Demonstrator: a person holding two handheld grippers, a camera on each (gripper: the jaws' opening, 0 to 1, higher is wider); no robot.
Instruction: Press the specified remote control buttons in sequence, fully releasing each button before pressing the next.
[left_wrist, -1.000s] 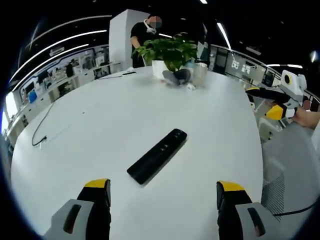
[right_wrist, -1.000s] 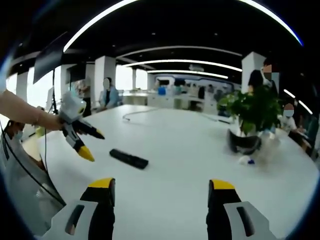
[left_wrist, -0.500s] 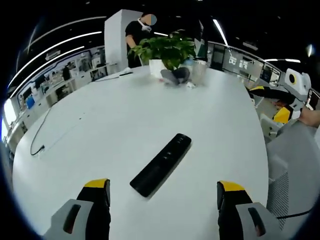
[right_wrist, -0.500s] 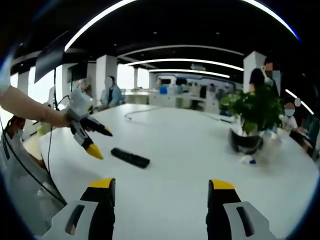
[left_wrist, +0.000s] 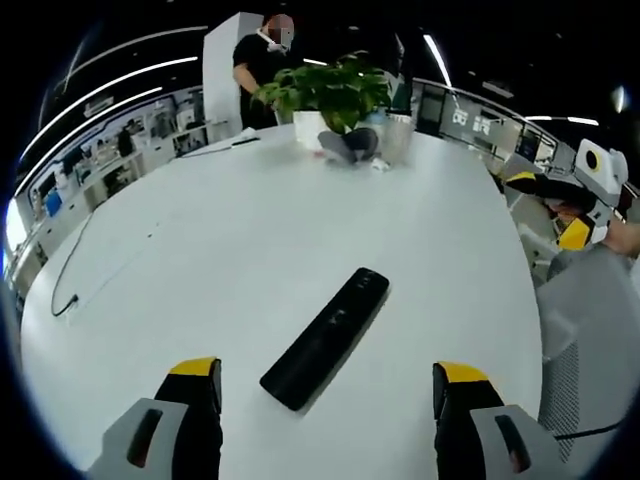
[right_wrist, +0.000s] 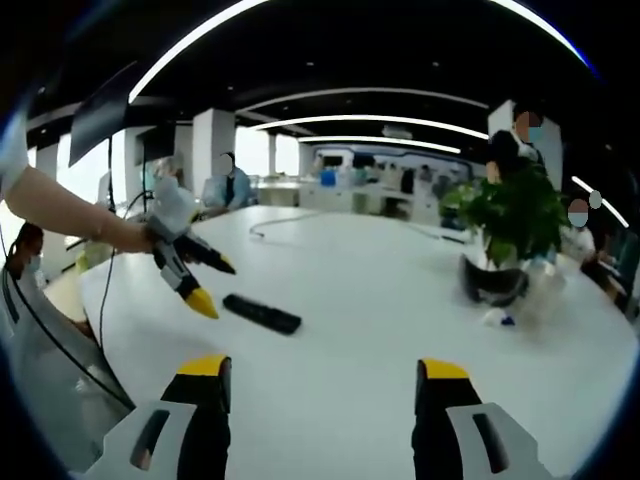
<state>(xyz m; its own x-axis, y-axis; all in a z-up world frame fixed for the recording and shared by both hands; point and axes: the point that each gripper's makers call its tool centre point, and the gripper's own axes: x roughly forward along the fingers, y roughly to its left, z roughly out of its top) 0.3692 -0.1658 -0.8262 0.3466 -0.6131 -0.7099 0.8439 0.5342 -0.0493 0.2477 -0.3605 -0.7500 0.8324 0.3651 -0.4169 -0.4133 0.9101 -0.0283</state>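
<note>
A long black remote control (left_wrist: 325, 338) lies slantwise on the white table (left_wrist: 220, 230), just ahead of my left gripper (left_wrist: 327, 372). That gripper's yellow-tipped jaws stand wide open with nothing between them. In the right gripper view the remote (right_wrist: 262, 314) lies left of centre, and the left gripper (right_wrist: 215, 286), held by a hand, hovers open just to its left, tips angled down. My right gripper (right_wrist: 322, 368) is open and empty, well back from the remote. In the left gripper view the right gripper (left_wrist: 548, 205) hangs open off the table's right edge.
A potted plant (left_wrist: 330, 95) stands at the far end with a dark object (left_wrist: 350, 148) and a cup (left_wrist: 398, 140) beside it. A thin cable (left_wrist: 75, 270) trails along the left side. A grey chair (left_wrist: 590, 330) sits beyond the right edge. People stand behind.
The left gripper has moved in towards the remote, which sits a little lower and closer in its view. The right gripper has hardly moved. Both stay open.
</note>
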